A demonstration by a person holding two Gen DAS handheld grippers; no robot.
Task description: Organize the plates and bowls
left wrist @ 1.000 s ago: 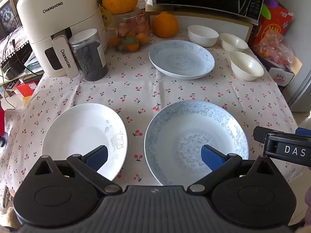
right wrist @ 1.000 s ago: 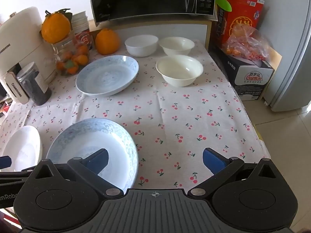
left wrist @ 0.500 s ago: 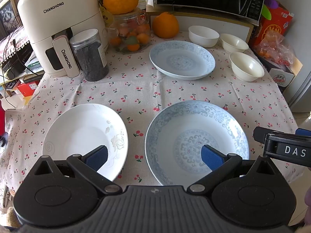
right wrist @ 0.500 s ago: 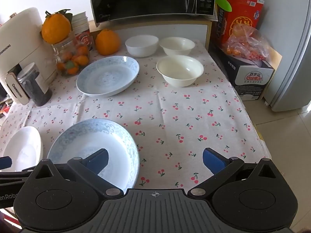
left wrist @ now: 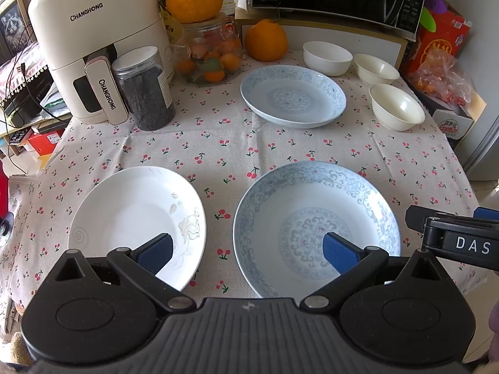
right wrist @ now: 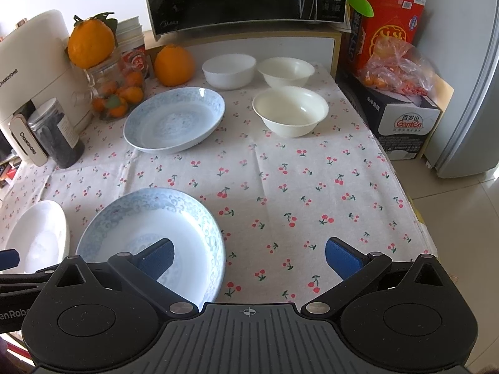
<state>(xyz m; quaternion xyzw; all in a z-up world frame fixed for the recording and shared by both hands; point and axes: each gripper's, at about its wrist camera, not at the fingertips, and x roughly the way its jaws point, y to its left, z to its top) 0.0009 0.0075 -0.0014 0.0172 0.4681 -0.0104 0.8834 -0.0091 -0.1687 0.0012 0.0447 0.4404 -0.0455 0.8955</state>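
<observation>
Jaws: both sets spread wide, nothing between them. My left gripper (left wrist: 248,249) hangs above the near table edge, one blue pad over the white plate (left wrist: 137,221), the other over the near blue-patterned plate (left wrist: 315,227). My right gripper (right wrist: 249,257) sits just to its right, left pad over that same blue plate (right wrist: 149,237), right pad over bare cherry-print tablecloth (right wrist: 312,187).

Layout of the task's things: the white plate and the near blue plate lie side by side at the front, apart, not touching. A second blue-patterned plate (left wrist: 293,95) lies further back, near centre. Three white bowls (right wrist: 290,110) cluster at the back right, close together but none nested.

Reading: nothing is stacked yet, so I judge the sorting to be at its start. Wide jaws and a high hover suit choosing a target rather than a grasp. Both grippers straddle the near blue plate, which makes it the likely first pick, probably to go onto its matching plate behind.

Risk: the plate rims lie low on the cloth; a pad must get under or over the rim cleanly or the glazed plate may slip.

Clutter (air fryer (left wrist: 93,46), jar of oranges (left wrist: 212,53)) stands well clear at back left.
</observation>
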